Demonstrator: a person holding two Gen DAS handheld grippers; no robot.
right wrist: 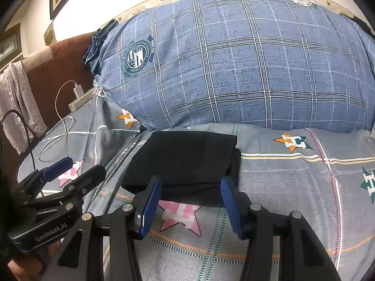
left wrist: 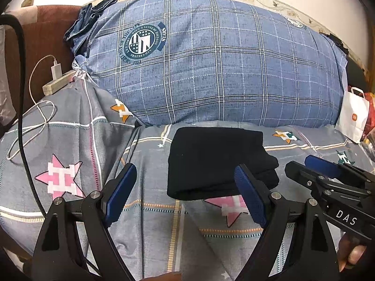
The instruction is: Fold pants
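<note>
A: Pants (left wrist: 215, 161) — black, folded into a compact rectangle, lying on the bed (left wrist: 150, 229), on the grey star-print sheet just in front of the pillow.

B: Biggest item first though?

A: Blue plaid pillow (left wrist: 220, 65) with a round crest print, fills the back of both views. The bed sheet runs under everything. The pants sit in the middle, their far edge close to the pillow and their near edge over a pink star.

B: Grippers?

A: Left gripper (left wrist: 185, 194): jaws wide apart, nothing between the pads, hovering short of the near edge of the pants. Right gripper (right wrist: 191, 207): jaws about half open, nothing gripped, pads either side of the pink star just short of the pants. Each gripper shows in the other's view, off to the side.

B: Touching the fabric?

A: Can't tell for certain; looks apart in both views.

B: Small stuff?

A: White paper bag (left wrist: 354, 119) to the right of the pillow. Power strip (left wrist: 57, 83) with a white charger and cable at the left, black cable (left wrist: 22, 107) beside it.
</note>
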